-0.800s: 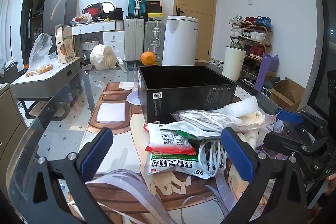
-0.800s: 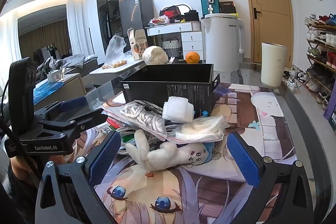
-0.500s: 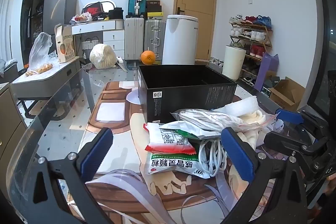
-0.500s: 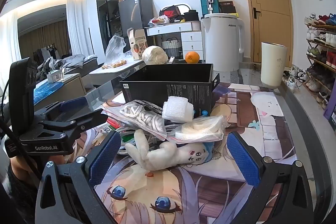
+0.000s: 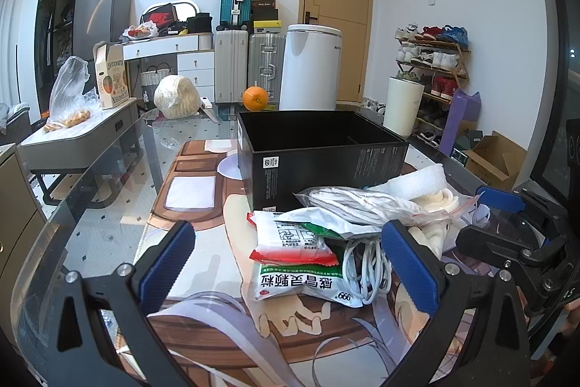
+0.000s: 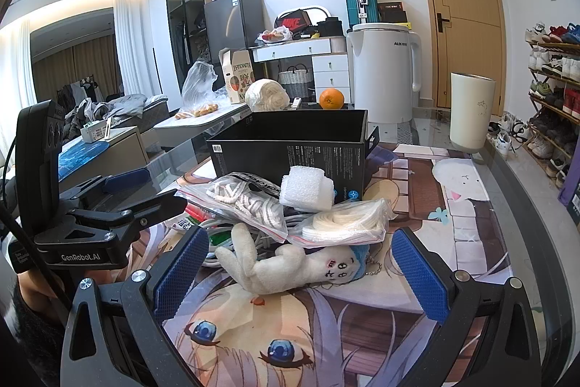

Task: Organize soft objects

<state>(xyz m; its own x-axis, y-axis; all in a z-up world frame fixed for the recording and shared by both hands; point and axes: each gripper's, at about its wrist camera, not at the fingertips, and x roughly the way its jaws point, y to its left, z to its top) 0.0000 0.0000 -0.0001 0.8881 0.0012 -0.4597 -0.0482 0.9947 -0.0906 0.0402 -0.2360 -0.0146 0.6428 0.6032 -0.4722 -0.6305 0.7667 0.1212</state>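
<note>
A pile of items lies on the table in front of an open black box (image 5: 319, 151), also in the right wrist view (image 6: 290, 147). The pile holds a white plush toy (image 6: 286, 267), a white foam block (image 6: 308, 187), a bag of cotton pads (image 6: 344, 223), a bagged striped cloth (image 5: 359, 205), a green and red packet (image 5: 301, 260) and a white cable (image 5: 366, 267). My left gripper (image 5: 290, 263) is open, its fingers either side of the packet. My right gripper (image 6: 297, 267) is open around the plush toy, not touching it.
The glass table (image 5: 108, 223) carries a printed anime mat (image 6: 326, 332). An orange (image 5: 255, 98) and a white wrapped bundle (image 5: 176, 96) sit at the far edge. A white bin (image 6: 471, 109) and shoe rack (image 5: 431, 60) stand to the right.
</note>
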